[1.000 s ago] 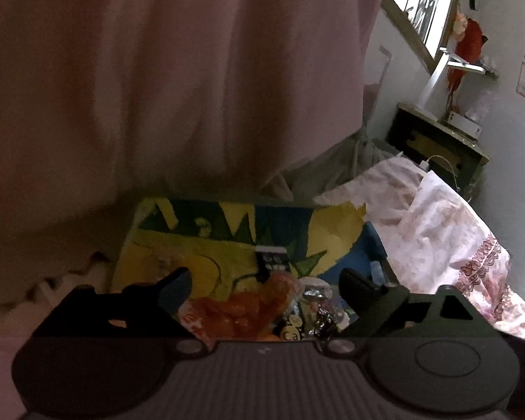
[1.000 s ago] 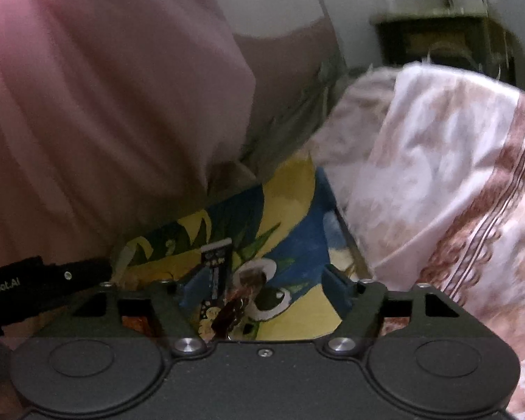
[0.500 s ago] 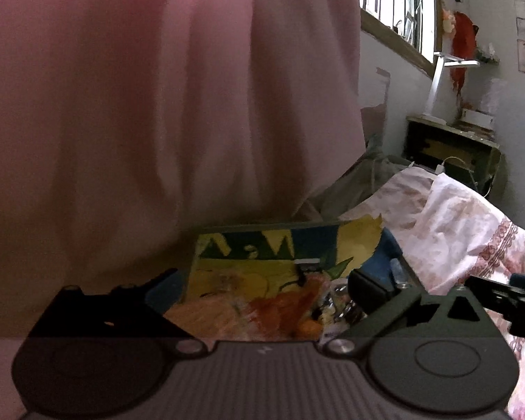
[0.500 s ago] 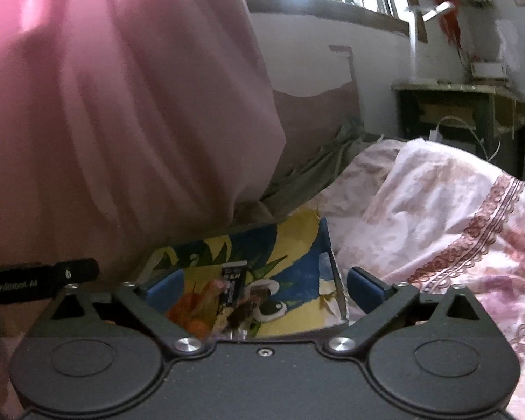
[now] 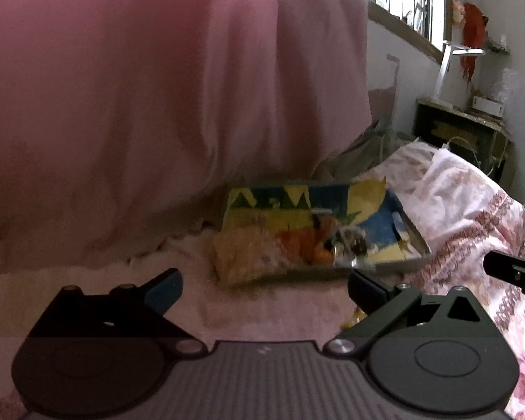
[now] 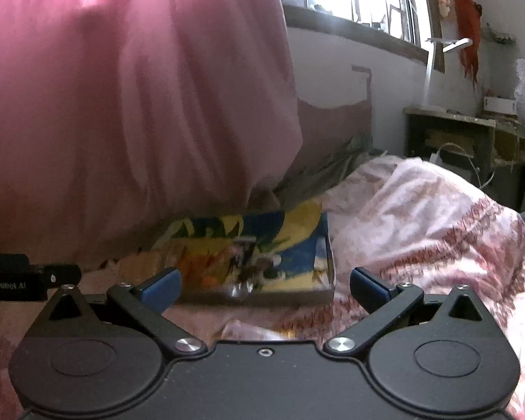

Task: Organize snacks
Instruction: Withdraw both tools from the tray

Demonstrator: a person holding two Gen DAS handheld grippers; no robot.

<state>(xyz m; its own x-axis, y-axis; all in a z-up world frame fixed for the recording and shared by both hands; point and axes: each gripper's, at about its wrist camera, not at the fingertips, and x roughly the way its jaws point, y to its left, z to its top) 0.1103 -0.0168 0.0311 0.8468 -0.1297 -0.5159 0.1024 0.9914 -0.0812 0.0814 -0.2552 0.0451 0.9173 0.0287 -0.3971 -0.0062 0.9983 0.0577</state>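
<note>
Both grippers, left gripper and right gripper, are hanging wide and empty while loose snack packets are crowding the printed tray's front edge, risking spilling onto the bed.

The left black two-finger gripper with blue pads has its jaws spread wide, nothing between them. The right black two-finger gripper with blue pads is likewise wide apart and empty, angled slightly downward.
</note>
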